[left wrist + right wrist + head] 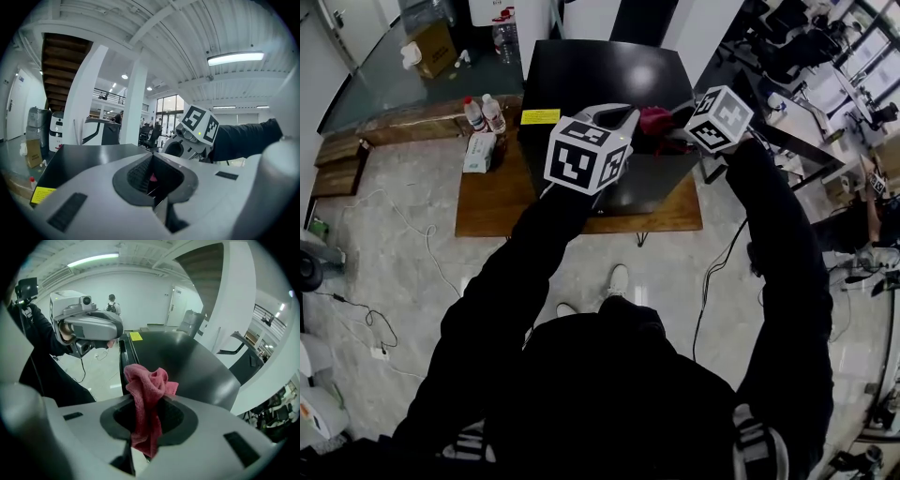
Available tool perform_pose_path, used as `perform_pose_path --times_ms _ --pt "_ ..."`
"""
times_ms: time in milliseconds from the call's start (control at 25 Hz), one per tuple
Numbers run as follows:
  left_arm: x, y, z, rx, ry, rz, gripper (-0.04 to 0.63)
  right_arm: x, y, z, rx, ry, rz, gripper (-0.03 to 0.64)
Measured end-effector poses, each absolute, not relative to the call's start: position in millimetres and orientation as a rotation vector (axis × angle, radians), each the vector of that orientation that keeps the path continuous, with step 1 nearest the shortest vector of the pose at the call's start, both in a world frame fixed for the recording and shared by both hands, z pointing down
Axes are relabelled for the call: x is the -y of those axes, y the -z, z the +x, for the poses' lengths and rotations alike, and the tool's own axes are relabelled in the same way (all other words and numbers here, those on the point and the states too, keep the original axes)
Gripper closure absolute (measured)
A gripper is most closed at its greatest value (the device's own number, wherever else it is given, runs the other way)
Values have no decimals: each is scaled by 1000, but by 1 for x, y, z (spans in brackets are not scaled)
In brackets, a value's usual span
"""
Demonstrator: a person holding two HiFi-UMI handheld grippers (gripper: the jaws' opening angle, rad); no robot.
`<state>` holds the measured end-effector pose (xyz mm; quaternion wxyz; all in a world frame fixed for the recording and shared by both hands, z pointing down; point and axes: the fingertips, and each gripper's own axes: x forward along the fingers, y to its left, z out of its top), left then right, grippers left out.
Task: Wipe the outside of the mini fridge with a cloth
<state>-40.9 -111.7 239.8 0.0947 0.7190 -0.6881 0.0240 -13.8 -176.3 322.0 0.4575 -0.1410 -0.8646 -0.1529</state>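
Observation:
The black mini fridge (600, 75) stands on a low wooden platform (487, 202), seen from above. My right gripper (149, 401) is shut on a crumpled pink cloth (147, 380), which bunches above the jaws and hangs below them, over the fridge's top front edge (187, 357). In the head view the cloth (654, 120) sits between the two grippers above that edge. My left gripper (152, 154) is shut, and only a speck of pink shows in the hollow behind its tips. It hovers over the fridge top (89, 154), pointing at the right gripper (190, 136).
Two water bottles (485, 112) and a tissue pack (478, 150) sit on the platform left of the fridge. A cardboard box (434, 47) stands behind them. Cables (431, 262) trail over the tiled floor. Desks and chairs fill the right side. A person (111, 303) stands far off.

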Motion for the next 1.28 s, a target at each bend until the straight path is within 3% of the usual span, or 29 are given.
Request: perform_pose_path --times_ms 360,800,1280 --pt "102 -214 -91 2165 -26 2064 589 190 -260 -74 2336 472 -271 515" --pt "116 -195 -185 2332 -68 1920 589 230 -219 -208 2446 534 -302 514" --pt "167 -230 -259 2360 -102 1766 589 303 -294 -342 2379 520 -340 514"
